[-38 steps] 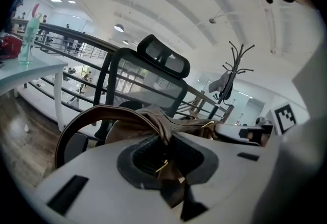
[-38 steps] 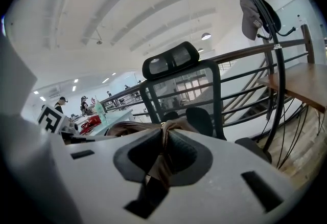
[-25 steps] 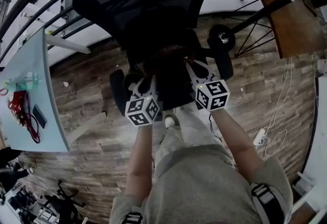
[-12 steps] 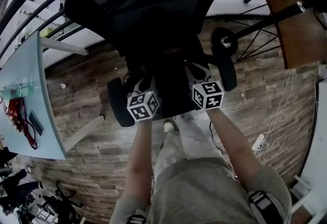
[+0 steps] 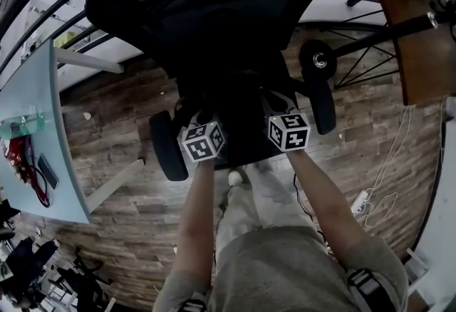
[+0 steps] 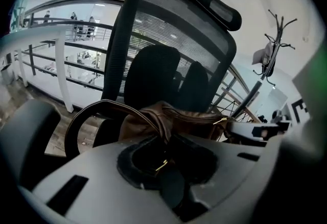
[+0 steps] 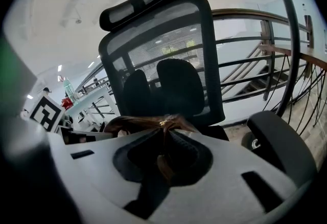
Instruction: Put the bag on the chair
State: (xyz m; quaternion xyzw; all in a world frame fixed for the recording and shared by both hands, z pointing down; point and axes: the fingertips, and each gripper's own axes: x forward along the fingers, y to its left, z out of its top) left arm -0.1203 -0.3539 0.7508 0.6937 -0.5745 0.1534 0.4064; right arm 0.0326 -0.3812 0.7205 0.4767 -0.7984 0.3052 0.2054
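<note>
Wood-plank floor (image 5: 114, 125) runs under a black mesh office chair (image 5: 214, 18) that has a headrest and two padded armrests, with a metal railing (image 7: 255, 39) and pale walls beyond it. At the view's left edge stands a pale blue worktop (image 5: 35, 90) carrying a clear bottle (image 5: 21, 124), something red (image 5: 18, 154) and a dark phone (image 5: 48, 172), and a white cable (image 5: 385, 182) lies on the floor on the other side. The person stands facing the chair, both forearms stretched toward it. The brown leather bag (image 6: 168, 120) hangs between the two grippers just in front of the backrest and over the seat; it is too dark in the head view to tell whether it touches the seat. The left gripper (image 6: 163, 159) has its fingers (image 6: 134, 164) clenched on the bag's leather where the looped strap (image 6: 82, 120) joins it. The right gripper (image 7: 163, 159) has its fingers (image 7: 141, 158) clenched on a fold of the same brown leather, just below a small gold fitting (image 7: 163, 124). From the head view, the two marker cubes sit side by side, near each other, between the armrests.
</note>
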